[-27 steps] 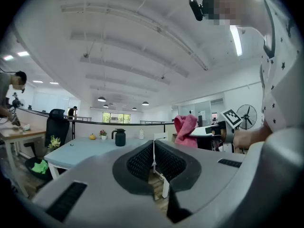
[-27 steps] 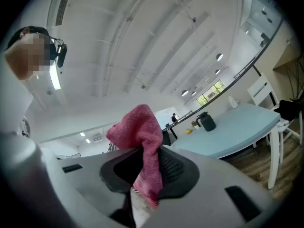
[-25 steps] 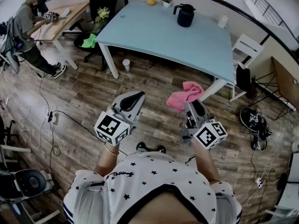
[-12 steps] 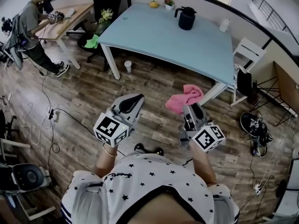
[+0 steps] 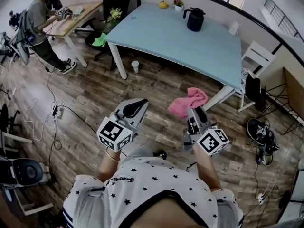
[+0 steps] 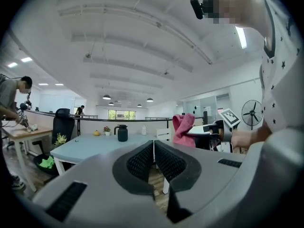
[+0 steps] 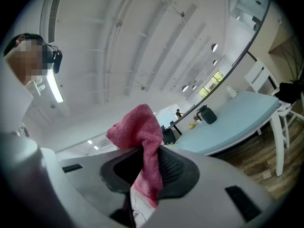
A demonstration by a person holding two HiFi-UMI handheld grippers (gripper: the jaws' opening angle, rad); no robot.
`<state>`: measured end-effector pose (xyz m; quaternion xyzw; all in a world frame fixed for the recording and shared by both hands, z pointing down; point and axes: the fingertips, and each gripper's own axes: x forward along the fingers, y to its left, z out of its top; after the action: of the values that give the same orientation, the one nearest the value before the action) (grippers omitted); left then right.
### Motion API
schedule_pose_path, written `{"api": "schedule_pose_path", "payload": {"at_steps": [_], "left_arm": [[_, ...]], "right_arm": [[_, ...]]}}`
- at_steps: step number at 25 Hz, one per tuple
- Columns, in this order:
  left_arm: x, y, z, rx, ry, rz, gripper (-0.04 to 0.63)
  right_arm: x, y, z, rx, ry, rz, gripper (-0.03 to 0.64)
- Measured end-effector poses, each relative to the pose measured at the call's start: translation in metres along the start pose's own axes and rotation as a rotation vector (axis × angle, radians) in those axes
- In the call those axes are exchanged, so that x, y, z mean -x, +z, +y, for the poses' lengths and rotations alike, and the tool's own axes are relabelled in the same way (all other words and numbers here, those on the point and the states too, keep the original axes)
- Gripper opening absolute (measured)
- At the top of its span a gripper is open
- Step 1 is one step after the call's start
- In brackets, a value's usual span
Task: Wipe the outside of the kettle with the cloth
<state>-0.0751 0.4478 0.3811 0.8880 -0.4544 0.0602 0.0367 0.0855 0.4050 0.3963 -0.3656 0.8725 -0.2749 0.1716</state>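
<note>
12 o'clock: table [image 5: 180,42], well ahead of both grippers.
1 o'clock, table's far side: kettle [image 5: 195,19] on top, potted flowers [image 5: 178,4] just left of it.
11 o'clock: cup [image 5: 135,66] on floor [image 5: 95,94] beside table's near-left leg.
Close in: left gripper [image 5: 137,104] at 11 o'clock, right gripper [image 5: 195,111] at 1 o'clock, cloth [image 5: 188,101] between right gripper's jaws.
3 o'clock: shoes [image 5: 262,134] on floor.

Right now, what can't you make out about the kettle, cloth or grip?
- Kettle: too small in every view; lid and surface unreadable.
- Pink cloth: pinched end hidden inside the right hand-held gripper, right gripper view.
- White item near kettle: too small, head view.
</note>
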Motion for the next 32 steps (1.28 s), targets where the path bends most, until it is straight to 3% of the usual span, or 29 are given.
{"api": "schedule_pose_path", "payload": {"at_steps": [14, 27, 32], "left_arm": [[-0.018, -0.002, 0.002, 0.015, -0.025, -0.010, 0.031], [-0.116, 0.014, 0.026, -0.017, -0.176, -0.035, 0.031], [-0.150, 0.011, 0.043, -0.011, -0.200, -0.019, 0.031]], "right_arm": [[0.005, 0.011, -0.019, -0.014, -0.050, -0.017, 0.086], [-0.021, 0.041, -0.077, -0.005, -0.150, -0.072, 0.086], [-0.040, 0.051, -0.101, -0.024, -0.175, -0.085, 0.086]]}}
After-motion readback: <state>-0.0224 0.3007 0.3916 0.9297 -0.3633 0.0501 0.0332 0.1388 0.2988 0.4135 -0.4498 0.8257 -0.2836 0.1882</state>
